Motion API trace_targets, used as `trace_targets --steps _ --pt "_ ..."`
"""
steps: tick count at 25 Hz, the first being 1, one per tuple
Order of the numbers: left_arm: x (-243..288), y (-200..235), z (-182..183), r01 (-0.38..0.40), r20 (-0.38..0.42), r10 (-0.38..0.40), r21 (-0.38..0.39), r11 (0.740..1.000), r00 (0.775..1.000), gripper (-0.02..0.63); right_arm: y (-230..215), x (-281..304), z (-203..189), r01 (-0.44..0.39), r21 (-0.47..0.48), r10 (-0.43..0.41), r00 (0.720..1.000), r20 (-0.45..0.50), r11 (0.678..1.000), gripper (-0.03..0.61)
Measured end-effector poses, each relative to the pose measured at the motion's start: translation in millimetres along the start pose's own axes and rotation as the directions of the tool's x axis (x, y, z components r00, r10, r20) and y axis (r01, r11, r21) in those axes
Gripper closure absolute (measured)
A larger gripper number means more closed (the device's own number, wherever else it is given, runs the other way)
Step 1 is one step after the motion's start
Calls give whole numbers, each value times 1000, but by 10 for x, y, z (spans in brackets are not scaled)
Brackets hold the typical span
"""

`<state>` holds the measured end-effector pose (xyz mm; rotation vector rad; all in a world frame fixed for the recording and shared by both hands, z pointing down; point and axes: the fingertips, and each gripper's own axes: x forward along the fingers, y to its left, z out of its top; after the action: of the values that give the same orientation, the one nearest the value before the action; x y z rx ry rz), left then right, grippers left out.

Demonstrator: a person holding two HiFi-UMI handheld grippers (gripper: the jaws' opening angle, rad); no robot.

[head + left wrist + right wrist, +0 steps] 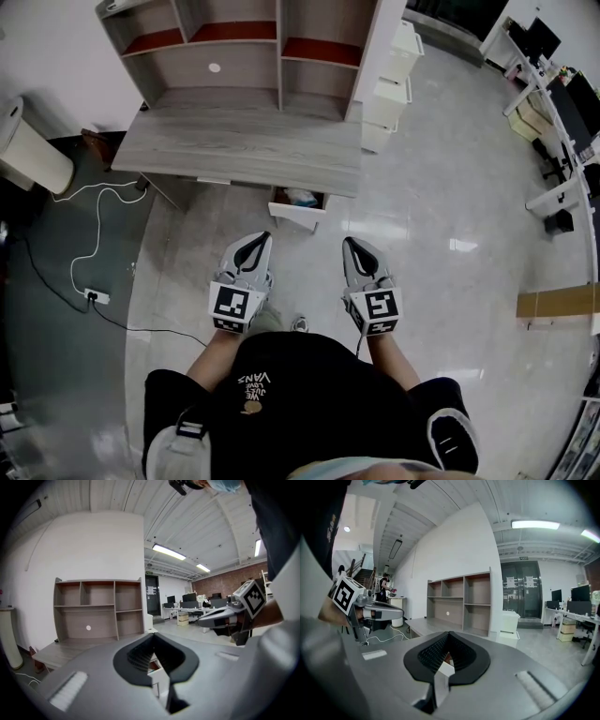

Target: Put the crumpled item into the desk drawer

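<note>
From the head view, the person stands in front of the desk (234,141) holding both tools level and side by side. The left gripper (258,241) and right gripper (354,246) each have their jaws pressed together, with nothing in them. Under the desk's front edge the drawer (298,217) is pulled out, and the crumpled item (302,197), pale and bunched, lies inside it, well apart from both tools. A shelf unit (234,56) sits on the back of the desk.

In the left gripper view, the left gripper (153,637) has its jaws closed tip to tip and is empty. The white drawer (158,677) front shows through the gap below the tips. The right gripper (206,619) hangs off to the right.

In the right gripper view, the right gripper (448,634) is closed the same way and holds nothing. The drawer (444,670) shows beneath the tips and the left gripper (393,612) is at the left.
</note>
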<state>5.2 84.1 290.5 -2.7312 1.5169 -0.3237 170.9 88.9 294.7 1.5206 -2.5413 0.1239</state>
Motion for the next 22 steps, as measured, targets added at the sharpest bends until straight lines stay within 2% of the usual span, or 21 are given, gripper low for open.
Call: trace_targets --steps 10,22 --pt "-205 -7 61 -23 24 23 -25 999 999 561 125 -49 47 -20 14 20 1000 9 1000 577" --pt "-269 47 -3 -38 -10 38 -37 999 999 561 161 -53 -19 -40 22 40 999 -31 999 577"
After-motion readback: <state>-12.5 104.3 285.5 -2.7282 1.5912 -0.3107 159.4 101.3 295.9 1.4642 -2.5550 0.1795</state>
